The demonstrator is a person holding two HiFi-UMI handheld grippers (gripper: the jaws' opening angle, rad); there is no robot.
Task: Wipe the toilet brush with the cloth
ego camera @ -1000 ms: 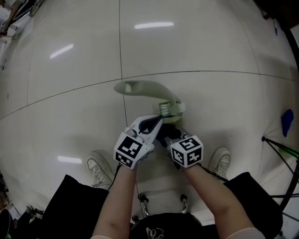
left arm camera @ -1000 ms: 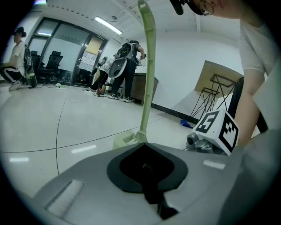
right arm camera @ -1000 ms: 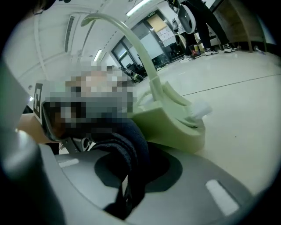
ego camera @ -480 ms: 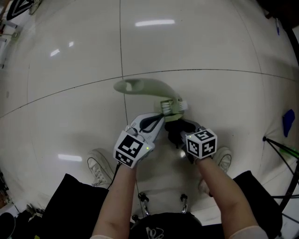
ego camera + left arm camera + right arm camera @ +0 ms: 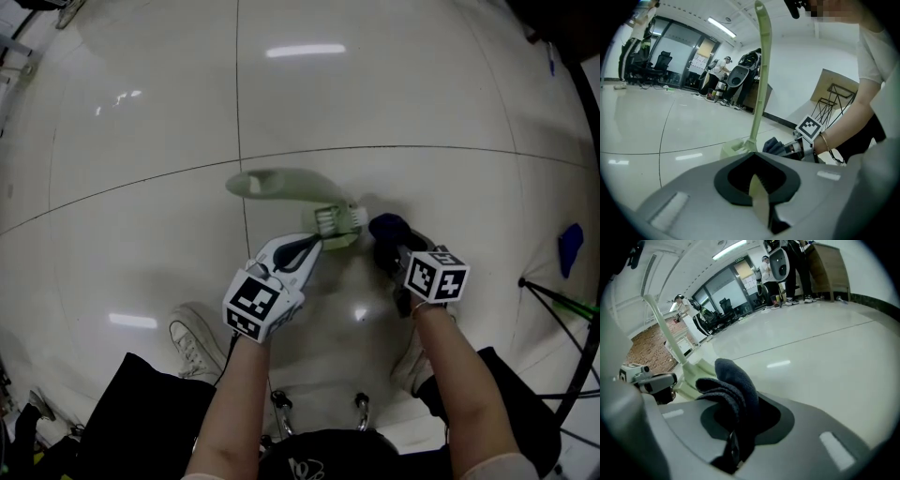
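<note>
**Q:** While the pale green toilet brush (image 5: 336, 221) stands on the floor (image 5: 141, 112) with its curved handle upright, what grips it?

**A:** The left gripper (image 5: 305, 248), clamped on a thin pale green part at its base. The right gripper (image 5: 394, 251) pinches a dark folded cloth (image 5: 386, 227) just beside the brush head.

Grey left gripper (image 5: 314, 246) and right gripper (image 5: 389, 246) bear black-and-white marker cubes (image 5: 253, 305); black trousers (image 5: 141, 412), white sneakers (image 5: 194, 342)
</note>
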